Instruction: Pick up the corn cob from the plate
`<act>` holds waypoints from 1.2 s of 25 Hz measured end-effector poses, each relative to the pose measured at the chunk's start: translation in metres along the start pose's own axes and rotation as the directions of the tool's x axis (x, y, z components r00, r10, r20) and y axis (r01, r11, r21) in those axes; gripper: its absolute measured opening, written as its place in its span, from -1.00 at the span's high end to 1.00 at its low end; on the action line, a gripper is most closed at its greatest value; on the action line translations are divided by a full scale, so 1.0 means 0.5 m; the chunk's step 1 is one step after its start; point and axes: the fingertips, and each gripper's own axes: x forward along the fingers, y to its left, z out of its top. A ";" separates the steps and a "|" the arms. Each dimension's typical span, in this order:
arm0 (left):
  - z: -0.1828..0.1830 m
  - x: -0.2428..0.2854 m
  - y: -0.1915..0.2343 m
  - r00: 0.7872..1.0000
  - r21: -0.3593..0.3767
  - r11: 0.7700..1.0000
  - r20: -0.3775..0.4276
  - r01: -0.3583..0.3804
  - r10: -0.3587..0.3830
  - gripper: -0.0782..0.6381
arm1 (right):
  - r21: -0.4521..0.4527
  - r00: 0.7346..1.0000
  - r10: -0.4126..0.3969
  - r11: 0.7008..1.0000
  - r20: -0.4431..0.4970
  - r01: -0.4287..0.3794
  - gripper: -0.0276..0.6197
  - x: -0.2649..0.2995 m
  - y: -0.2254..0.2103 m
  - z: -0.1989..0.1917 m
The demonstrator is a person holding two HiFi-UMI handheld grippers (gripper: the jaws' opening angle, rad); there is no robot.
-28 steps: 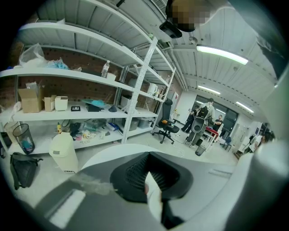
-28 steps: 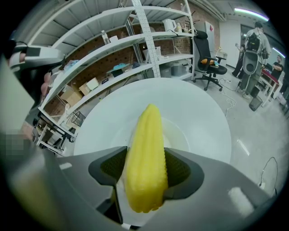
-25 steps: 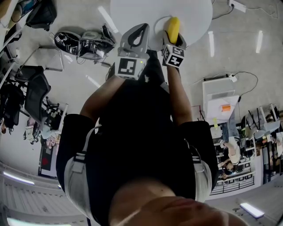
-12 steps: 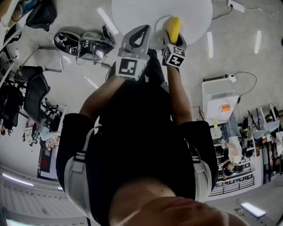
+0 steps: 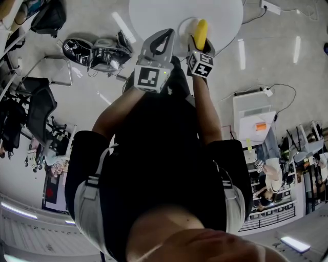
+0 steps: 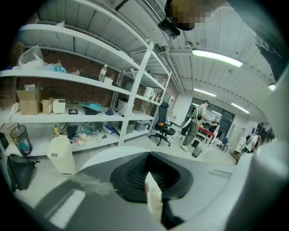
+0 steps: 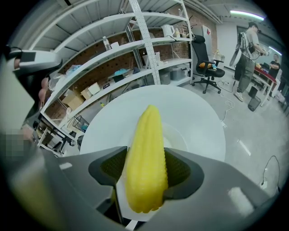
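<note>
The right gripper (image 7: pixel 145 180) is closed on the corn cob (image 7: pixel 146 149): the jaws are held wide apart by the cob's thick lower half, and both dark ribbed pads are pressed against its sides. The cob is plain yellow with lengthwise rows of kernels. It is broad and blunt at the near end and tapers to a rounded tip that points away from the gripper. It is held over the white plate (image 7: pixel 194 135), which lies on the round white table (image 7: pixel 198 101); whether the tip touches the plate cannot be told.

In the head view the cob (image 5: pixel 201 30) is seen sticking out beyond the right gripper (image 5: pixel 201 47), above the plate (image 5: pixel 185 24), near the table's (image 5: pixel 159 13) near edge. To its left, the left gripper (image 5: pixel 163 34) is held off the table. Its jaws are seen brought together in the left gripper (image 6: pixel 149 153) view, with nothing between them.

Against the picture from a second ago, almost nothing is changed: the same grip on the cob is kept, and both grippers are found in nearly the same places.
</note>
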 end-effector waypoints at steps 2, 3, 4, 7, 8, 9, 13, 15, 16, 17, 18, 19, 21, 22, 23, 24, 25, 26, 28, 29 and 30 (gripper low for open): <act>0.003 -0.006 -0.006 1.000 0.005 1.000 0.003 0.002 -0.002 0.76 | -0.003 1.000 0.001 1.000 0.008 -0.001 0.11 -0.007 0.002 0.003; 0.004 -0.009 -0.008 1.000 0.008 1.000 0.005 0.003 -0.003 0.76 | -0.005 1.000 0.002 1.000 0.013 -0.002 0.11 -0.010 0.003 0.004; 0.004 -0.011 -0.009 1.000 0.012 1.000 0.007 0.003 -0.004 0.76 | -0.006 1.000 0.003 1.000 0.017 -0.003 0.11 -0.014 0.005 0.005; 0.001 -0.020 -0.014 1.000 0.035 0.999 0.014 0.009 -0.009 0.76 | -0.010 1.000 0.008 1.000 0.026 -0.008 0.11 -0.021 0.010 0.003; 0.003 -0.022 -0.016 1.000 0.029 1.000 0.021 0.007 -0.007 0.76 | -0.013 1.000 0.010 1.000 0.028 -0.009 0.11 -0.023 0.012 0.002; 0.006 -0.025 -0.018 1.000 0.020 1.000 0.028 0.004 -0.004 0.76 | -0.016 0.999 0.011 1.000 0.031 -0.010 0.11 -0.026 0.013 0.001; 0.018 -0.038 -0.029 0.999 0.020 1.000 0.051 -0.002 0.001 0.76 | -0.024 0.999 0.013 1.000 0.047 -0.012 0.11 -0.041 0.018 0.003; 0.022 -0.045 -0.035 0.998 0.019 1.000 0.063 -0.006 0.005 0.76 | -0.026 0.998 0.015 1.000 0.055 -0.014 0.11 -0.049 0.019 0.002; 0.024 -0.048 -0.039 0.998 0.020 1.000 0.070 -0.007 0.006 0.76 | -0.028 0.998 0.016 0.999 0.059 -0.015 0.11 -0.053 0.020 0.001; 0.025 -0.052 -0.043 0.997 0.022 1.000 0.075 -0.008 0.006 0.76 | -0.030 0.998 0.018 0.999 0.062 -0.016 0.11 -0.058 0.020 0.000; 0.025 -0.056 -0.047 0.997 0.024 1.000 0.079 -0.008 0.006 0.76 | -0.032 0.998 0.020 0.999 0.066 -0.017 0.11 -0.062 0.021 -0.001; 0.026 -0.060 -0.050 0.997 0.026 1.000 0.081 -0.007 0.005 0.76 | -0.033 0.997 0.021 0.999 0.069 -0.018 0.11 -0.067 0.022 -0.002; 0.027 -0.068 -0.055 0.996 0.029 1.000 0.088 -0.005 0.003 0.76 | -0.037 0.997 0.021 0.999 0.077 -0.019 0.11 -0.077 0.025 -0.002; 0.028 -0.073 -0.057 0.996 0.030 1.000 0.091 -0.004 0.002 0.76 | -0.039 0.996 0.022 0.999 0.081 -0.019 0.11 -0.081 0.027 -0.001; 0.029 -0.078 -0.058 0.996 0.030 1.000 0.092 -0.004 0.001 0.76 | -0.041 0.996 0.023 0.999 0.085 -0.020 0.11 -0.085 0.029 0.000; 0.028 -0.083 -0.060 0.996 0.030 1.000 0.093 -0.004 0.001 0.76 | -0.043 0.996 0.024 0.999 0.089 -0.021 0.11 -0.090 0.030 0.001; 0.027 -0.087 -0.063 0.996 0.028 1.000 0.094 -0.004 0.001 0.76 | -0.045 0.995 0.026 0.999 0.093 -0.022 0.11 -0.094 0.031 0.002; 0.026 -0.091 -0.065 0.996 0.026 1.000 0.095 -0.004 0.001 0.76 | -0.047 0.995 0.027 0.999 0.097 -0.022 0.11 -0.098 0.032 0.002; 0.021 -0.098 -0.069 0.995 0.036 0.999 0.098 -0.001 -0.003 0.76 | -0.049 0.994 0.028 0.999 0.105 -0.023 0.11 -0.105 0.033 0.002; 0.017 -0.102 -0.071 0.995 0.054 0.999 0.097 0.004 -0.009 0.76 | -0.050 0.994 0.028 0.998 0.108 -0.023 0.11 -0.109 0.034 0.001; 0.013 -0.107 -0.073 0.995 0.072 0.997 0.095 0.008 -0.015 0.76 | -0.051 0.993 0.029 0.998 0.112 -0.024 0.11 -0.112 0.036 0.000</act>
